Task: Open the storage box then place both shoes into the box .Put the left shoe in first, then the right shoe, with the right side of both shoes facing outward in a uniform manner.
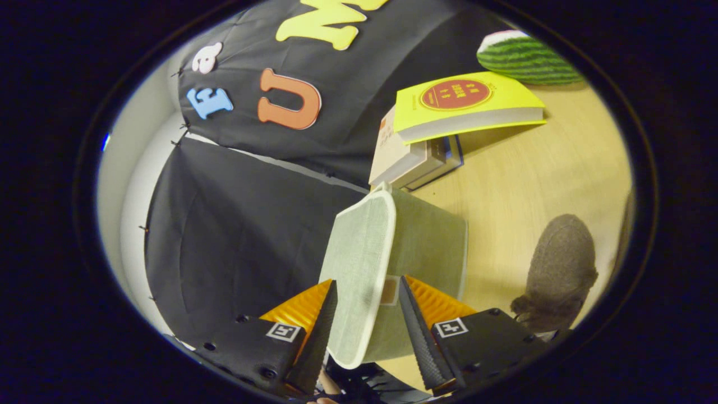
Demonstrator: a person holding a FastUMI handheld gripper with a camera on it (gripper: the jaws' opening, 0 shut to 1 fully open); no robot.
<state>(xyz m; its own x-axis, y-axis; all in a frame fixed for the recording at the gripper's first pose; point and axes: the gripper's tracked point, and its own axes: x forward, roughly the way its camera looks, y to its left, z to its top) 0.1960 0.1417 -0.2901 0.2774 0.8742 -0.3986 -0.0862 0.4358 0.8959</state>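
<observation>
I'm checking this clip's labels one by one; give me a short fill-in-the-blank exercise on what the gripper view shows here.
1. The tongs straddle the white-trimmed lid of the pale green ____.
2. A yellow book tops the stack beside the striped ____.
3. The grey-brown shoe lies on the wooden ____.

Missing words: storage box; watermelon; table

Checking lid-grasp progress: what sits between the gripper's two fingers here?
In the gripper view, the storage box's lid stands edge-on between the fingers of the gripper, which flank it without clearly pressing on it.
</observation>
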